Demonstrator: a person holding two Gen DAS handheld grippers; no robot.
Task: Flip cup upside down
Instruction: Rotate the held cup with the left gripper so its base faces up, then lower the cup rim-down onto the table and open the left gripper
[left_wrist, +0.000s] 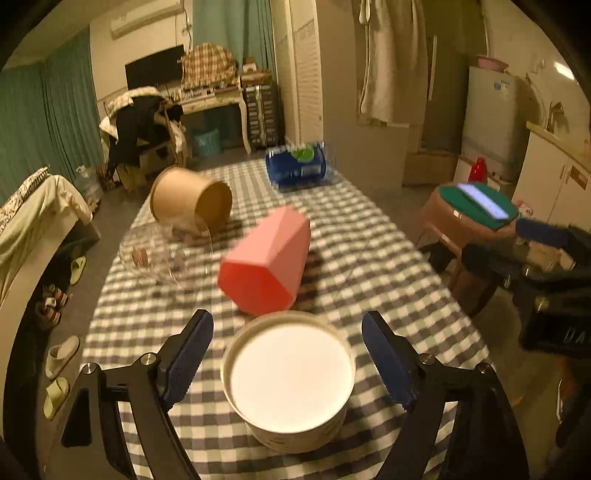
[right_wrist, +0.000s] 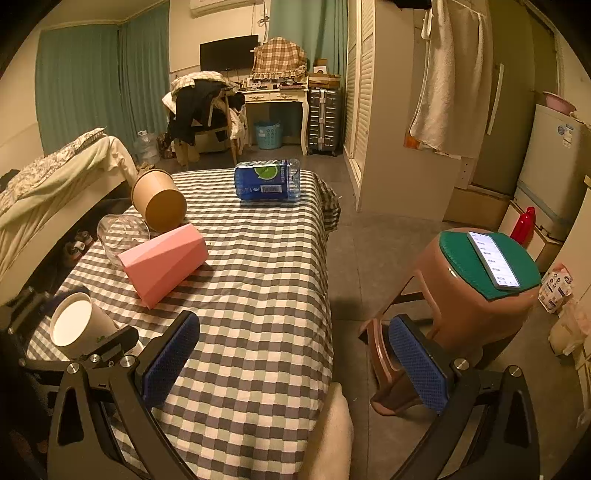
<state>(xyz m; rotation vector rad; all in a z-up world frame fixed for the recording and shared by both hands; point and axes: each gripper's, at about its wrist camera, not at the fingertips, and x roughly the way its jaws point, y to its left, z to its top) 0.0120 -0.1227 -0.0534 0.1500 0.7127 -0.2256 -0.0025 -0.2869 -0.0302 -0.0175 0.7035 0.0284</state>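
A white paper cup (left_wrist: 290, 380) stands on the checked tablecloth (left_wrist: 388, 266) with its flat base up. My left gripper (left_wrist: 288, 363) is open, its blue pads on either side of the cup and apart from it. The cup also shows in the right wrist view (right_wrist: 79, 325), at the table's near left. My right gripper (right_wrist: 291, 363) is open and empty over the table's right edge.
A pink faceted cup (left_wrist: 267, 264), a brown paper cup (left_wrist: 192, 205) and a clear glass (left_wrist: 162, 254) lie on their sides behind the white cup. A blue bottle pack (left_wrist: 297, 166) lies at the far end. A brown stool (right_wrist: 476, 291) with a phone stands to the right.
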